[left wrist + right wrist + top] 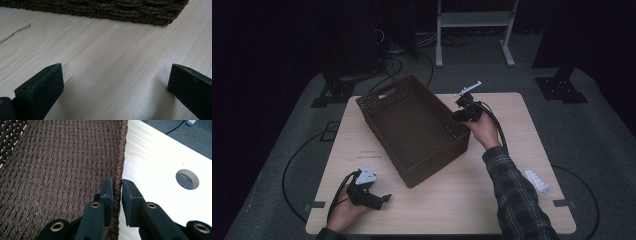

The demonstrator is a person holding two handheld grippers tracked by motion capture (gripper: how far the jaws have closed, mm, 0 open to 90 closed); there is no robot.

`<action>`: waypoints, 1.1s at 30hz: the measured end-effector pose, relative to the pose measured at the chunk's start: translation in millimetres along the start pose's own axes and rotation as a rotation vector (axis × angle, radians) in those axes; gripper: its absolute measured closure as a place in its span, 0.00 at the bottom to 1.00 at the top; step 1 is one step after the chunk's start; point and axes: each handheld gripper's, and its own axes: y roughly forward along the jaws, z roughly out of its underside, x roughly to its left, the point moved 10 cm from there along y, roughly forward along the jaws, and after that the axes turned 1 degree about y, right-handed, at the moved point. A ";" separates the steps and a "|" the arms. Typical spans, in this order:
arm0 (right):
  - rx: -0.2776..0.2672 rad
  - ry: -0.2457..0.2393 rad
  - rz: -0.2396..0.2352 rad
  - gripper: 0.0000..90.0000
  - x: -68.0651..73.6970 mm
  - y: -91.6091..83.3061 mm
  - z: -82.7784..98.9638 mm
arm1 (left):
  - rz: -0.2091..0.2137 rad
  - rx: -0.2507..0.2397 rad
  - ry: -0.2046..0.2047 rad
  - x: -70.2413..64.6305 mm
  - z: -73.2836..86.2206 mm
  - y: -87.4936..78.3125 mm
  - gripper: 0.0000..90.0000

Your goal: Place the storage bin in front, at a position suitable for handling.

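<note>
- Woven brown basket [412,130] sits on the light wood table [492,190], toward the middle and left of the top.
- Long axis runs on a diagonal in the high view: from the far left corner down to the near right corner. Open side faces up.
- A handle slot shows in the far short wall, near the far left corner.
- No brand, label or readable writing on the basket, the table or the grippers. A faint scuff line marks the tabletop near the basket's left side.
- Right gripper [117,192]: jaws straddle the basket's rim on its right long wall, one jaw inside, one outside. The inner jaw lies against the weave; a thin gap seems to remain at the outer jaw. Jaws narrow, closed down about the rim.
- In the high view the right gripper [465,114] meets the wall near its far end.
- Left gripper [112,82]: jaws wide apart, bare tabletop between them, holding nothing. It points toward the basket's lower edge, well apart from it.
- In the high view the left gripper [384,198] lies low on the table at the near left.
- A small white object [537,181] lies near the right edge; too small to identify.
- A round hole [187,179] pierces the tabletop, seen in the right gripper view.
</note>
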 end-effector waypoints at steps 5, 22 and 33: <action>-0.006 0.004 0.004 0.90 -0.2 -0.3 0.9 | 0.000 0.000 0.000 0.0 0.0 0.0 0.00; 0.004 0.023 0.057 0.91 -8.8 -20.3 22.5 | 0.000 -0.002 0.000 0.0 -0.3 0.3 0.00; 0.007 0.040 0.073 0.91 -11.5 -39.0 44.0 | 0.000 -0.002 -0.001 0.2 -0.3 0.3 0.00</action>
